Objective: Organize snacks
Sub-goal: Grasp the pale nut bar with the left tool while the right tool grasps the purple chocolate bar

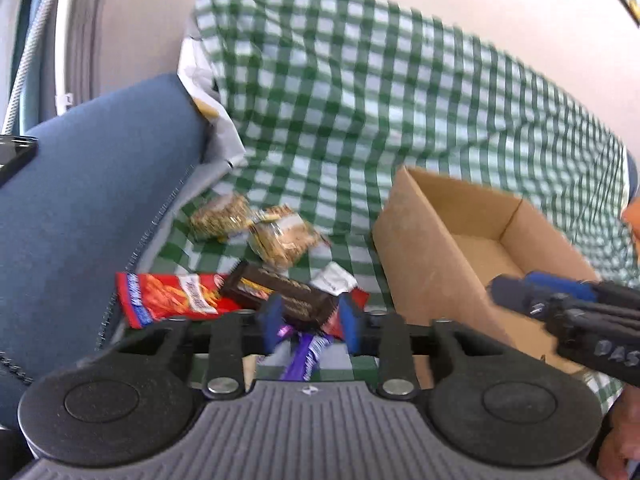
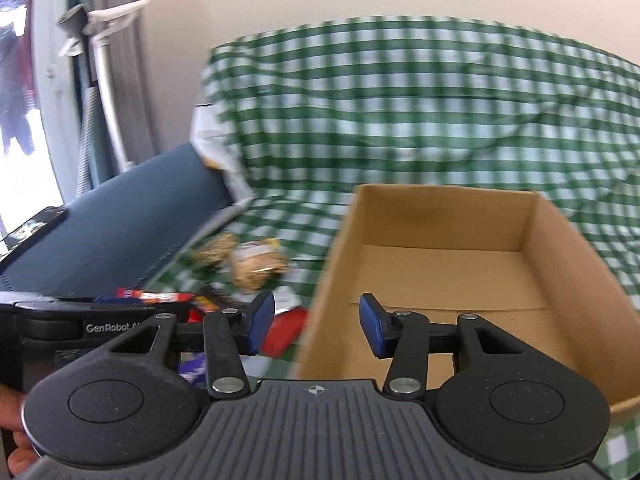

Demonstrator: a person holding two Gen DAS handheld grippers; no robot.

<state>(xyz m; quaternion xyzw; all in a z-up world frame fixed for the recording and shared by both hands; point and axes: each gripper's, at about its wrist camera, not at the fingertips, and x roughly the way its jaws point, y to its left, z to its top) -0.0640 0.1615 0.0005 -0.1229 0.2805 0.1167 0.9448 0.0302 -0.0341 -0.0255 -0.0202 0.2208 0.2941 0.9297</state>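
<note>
Left gripper (image 1: 308, 320) clamps dark bar (image 1: 280, 294) w/ thin grip, may slip; right gripper (image 2: 316, 326) hangs agape over box (image 2: 440, 264).

matt cardboard box (image 2: 440, 264) | checked cloth (image 1: 360, 100) | glossy red wrapper (image 1: 168, 296)
</note>
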